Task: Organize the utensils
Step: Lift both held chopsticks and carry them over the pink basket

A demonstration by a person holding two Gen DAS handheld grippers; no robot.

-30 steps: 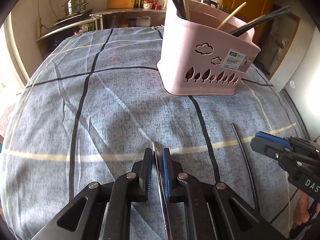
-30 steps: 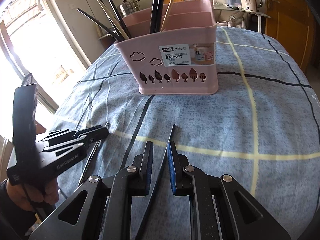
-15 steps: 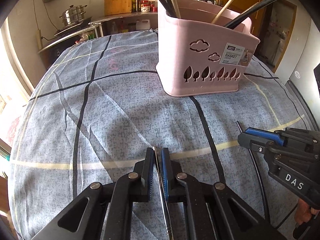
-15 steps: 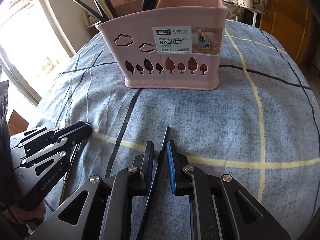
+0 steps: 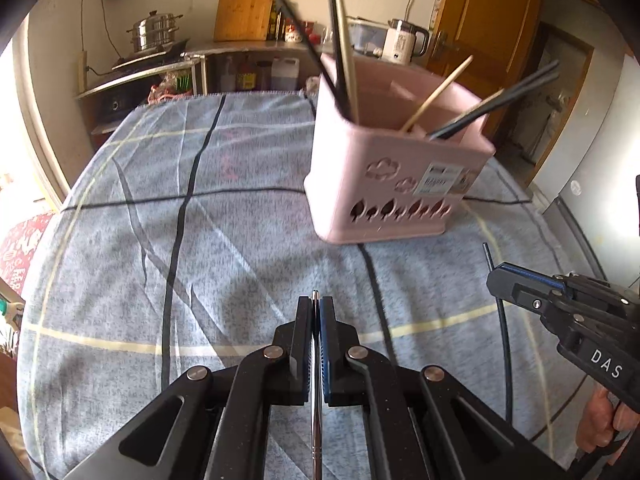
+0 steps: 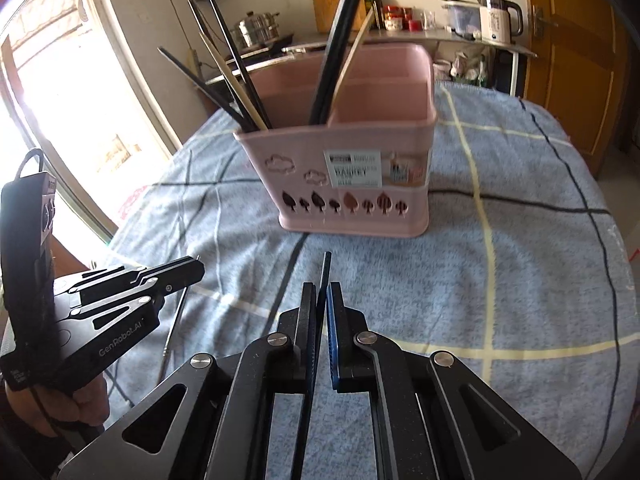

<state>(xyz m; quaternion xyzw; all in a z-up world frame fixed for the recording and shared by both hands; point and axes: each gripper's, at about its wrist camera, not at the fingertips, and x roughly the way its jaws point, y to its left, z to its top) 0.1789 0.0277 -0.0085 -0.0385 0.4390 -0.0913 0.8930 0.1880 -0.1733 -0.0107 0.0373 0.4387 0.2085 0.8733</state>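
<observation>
A pink chopstick basket (image 5: 384,196) (image 6: 360,188) stands on the blue checked tablecloth (image 5: 224,248), with several black and wooden chopsticks standing in it. My left gripper (image 5: 315,307) is shut on a thin silver metal chopstick (image 5: 316,420), whose tip just clears the fingertips. My right gripper (image 6: 322,294) has a black chopstick (image 6: 326,268) between its pads. Its jaws are closing the last bit and gripping the stick, which points toward the basket. Each gripper shows in the other's view: the right gripper (image 5: 496,278) at the right edge, the left gripper (image 6: 196,270) at the left.
Behind the table a counter (image 5: 224,50) carries a steel pot (image 5: 154,34), a cutting board (image 5: 244,8) and a white kettle (image 6: 500,20). A wooden door (image 6: 576,52) is at the right, a bright window (image 6: 60,92) at the left. A hand (image 6: 76,404) holds the left tool.
Both grippers have risen off the cloth, each with its chopstick. The right jaws have narrowed onto the black chopstick. The basket now sits farther off and lower in both views.
</observation>
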